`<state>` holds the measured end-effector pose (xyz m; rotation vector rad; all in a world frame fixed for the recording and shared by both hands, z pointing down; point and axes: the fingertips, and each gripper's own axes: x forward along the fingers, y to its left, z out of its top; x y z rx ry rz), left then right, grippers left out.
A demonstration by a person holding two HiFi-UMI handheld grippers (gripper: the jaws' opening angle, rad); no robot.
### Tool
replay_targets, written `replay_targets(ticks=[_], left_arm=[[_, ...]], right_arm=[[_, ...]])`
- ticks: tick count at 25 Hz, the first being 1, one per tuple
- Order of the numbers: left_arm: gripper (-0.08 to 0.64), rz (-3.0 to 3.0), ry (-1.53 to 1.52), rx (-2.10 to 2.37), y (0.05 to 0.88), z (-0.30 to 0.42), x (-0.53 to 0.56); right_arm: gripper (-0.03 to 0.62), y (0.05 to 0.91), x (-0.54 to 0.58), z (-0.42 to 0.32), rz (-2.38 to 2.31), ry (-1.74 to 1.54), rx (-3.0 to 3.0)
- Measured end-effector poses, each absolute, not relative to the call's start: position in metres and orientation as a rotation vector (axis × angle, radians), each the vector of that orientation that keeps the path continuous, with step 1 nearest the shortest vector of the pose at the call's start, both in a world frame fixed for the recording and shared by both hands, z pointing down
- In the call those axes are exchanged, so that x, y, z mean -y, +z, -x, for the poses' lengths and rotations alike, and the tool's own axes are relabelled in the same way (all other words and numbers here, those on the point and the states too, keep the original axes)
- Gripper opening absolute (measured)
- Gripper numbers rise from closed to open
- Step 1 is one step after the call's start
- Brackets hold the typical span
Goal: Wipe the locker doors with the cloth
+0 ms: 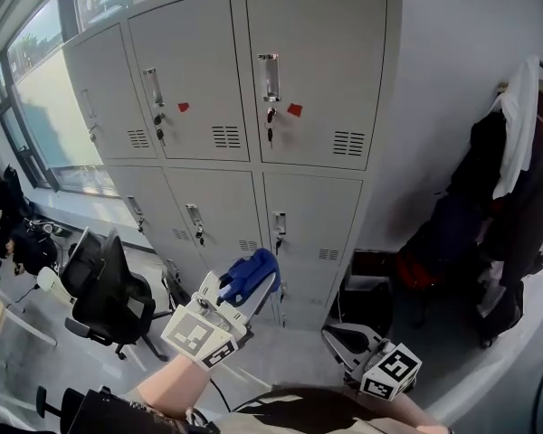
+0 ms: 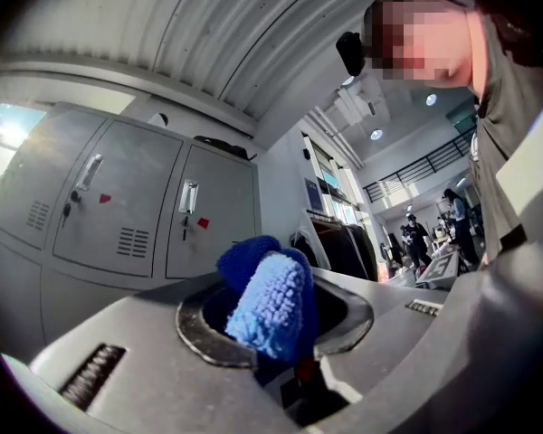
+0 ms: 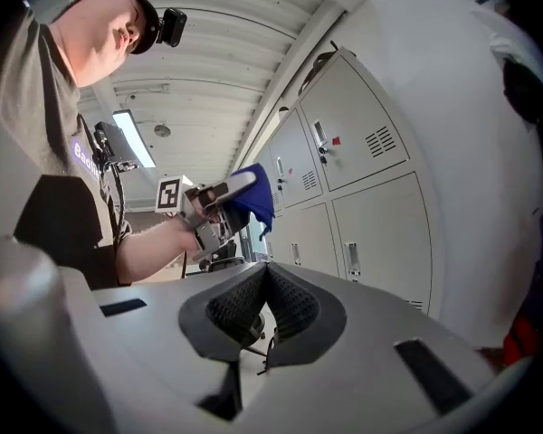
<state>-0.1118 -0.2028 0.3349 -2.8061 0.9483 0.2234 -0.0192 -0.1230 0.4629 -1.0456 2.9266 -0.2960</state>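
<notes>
A bank of grey locker doors stands against the wall ahead, two rows of them. My left gripper is shut on a blue cloth, held up short of the lower doors without touching them. The left gripper view shows the cloth bunched between the jaws, with the lockers behind. My right gripper hangs low at the right, shut with nothing in it. In the right gripper view its pads meet, and the left gripper with the cloth shows before the lockers.
A black office chair stands on the floor left of the lockers, beside a window. Dark coats and a white garment hang on a rack at the right. A dark bag sits on the floor by the lockers' right side.
</notes>
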Motion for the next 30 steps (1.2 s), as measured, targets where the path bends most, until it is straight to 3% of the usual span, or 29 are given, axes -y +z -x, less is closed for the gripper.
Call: replay_targets(ticks=[9,19,30], left_arm=[[0.124,2.512,0.102,-0.891,0.222,0.118,0.268],[0.124,2.561,0.282,-0.97,0.03,0.128,0.359],[0.124,2.652,0.22,-1.203,-0.029,0.107,0.458]], right_arm=[[0.005,0.473,0.125,0.019,1.106,-0.349,-2.937],[0.005,0.47,0.14,0.032,1.165,-0.361,-2.905],[0.005,0.375,0.169,0.037,0.884,-0.084,-3.092]])
